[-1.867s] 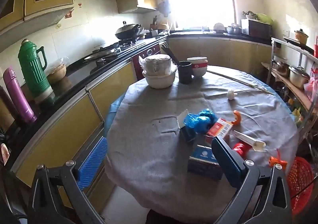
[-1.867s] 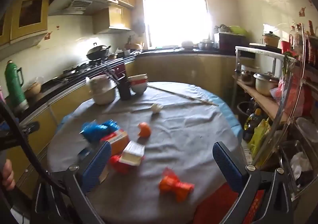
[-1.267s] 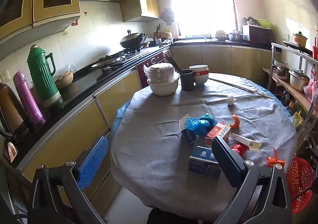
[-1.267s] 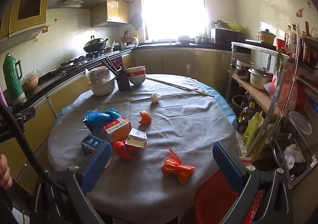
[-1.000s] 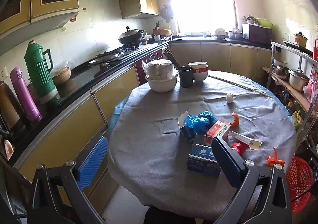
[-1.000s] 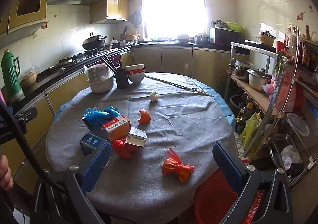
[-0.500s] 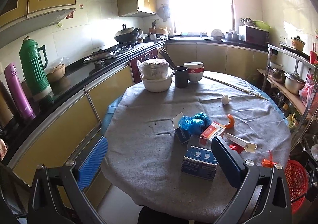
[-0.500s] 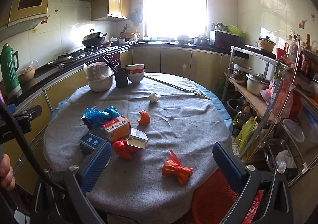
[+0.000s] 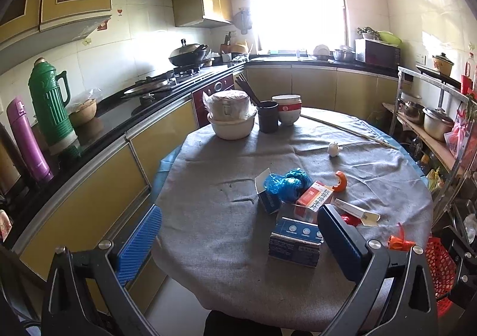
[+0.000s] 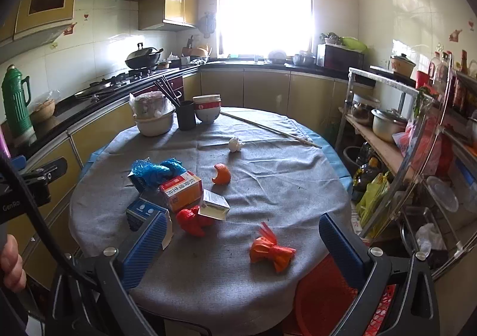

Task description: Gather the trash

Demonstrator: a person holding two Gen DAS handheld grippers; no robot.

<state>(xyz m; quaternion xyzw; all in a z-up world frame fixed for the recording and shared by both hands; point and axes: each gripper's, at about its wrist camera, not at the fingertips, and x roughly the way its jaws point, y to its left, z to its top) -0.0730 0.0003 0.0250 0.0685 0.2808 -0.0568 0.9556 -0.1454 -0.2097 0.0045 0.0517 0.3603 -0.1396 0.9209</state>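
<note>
Trash lies on a round table under a grey cloth (image 10: 268,175): a blue plastic bag (image 10: 158,170), an orange carton (image 10: 182,190), a dark blue box (image 10: 143,212), a red wrapper (image 10: 190,221), a small white box (image 10: 214,205), an orange peel (image 10: 222,174), an orange wrapper (image 10: 271,251) and a white scrap (image 10: 235,144). The left wrist view has the blue bag (image 9: 286,183), the carton (image 9: 313,197) and the blue box (image 9: 295,242). My left gripper (image 9: 238,239) hangs open short of the table's near edge. My right gripper (image 10: 243,242) is open above the near edge, the orange wrapper between its fingers' line of sight.
A red basket (image 10: 322,303) stands on the floor at the table's near right. Bowls (image 10: 155,118), a chopstick cup (image 10: 185,118) and stacked bowls (image 10: 207,110) sit at the far side. A metal rack (image 10: 396,139) is on the right, a counter (image 9: 98,124) with flasks on the left.
Both grippers have drawn back and risen a little from the table, so more of it shows. Nothing on the table has moved, and both stay open.
</note>
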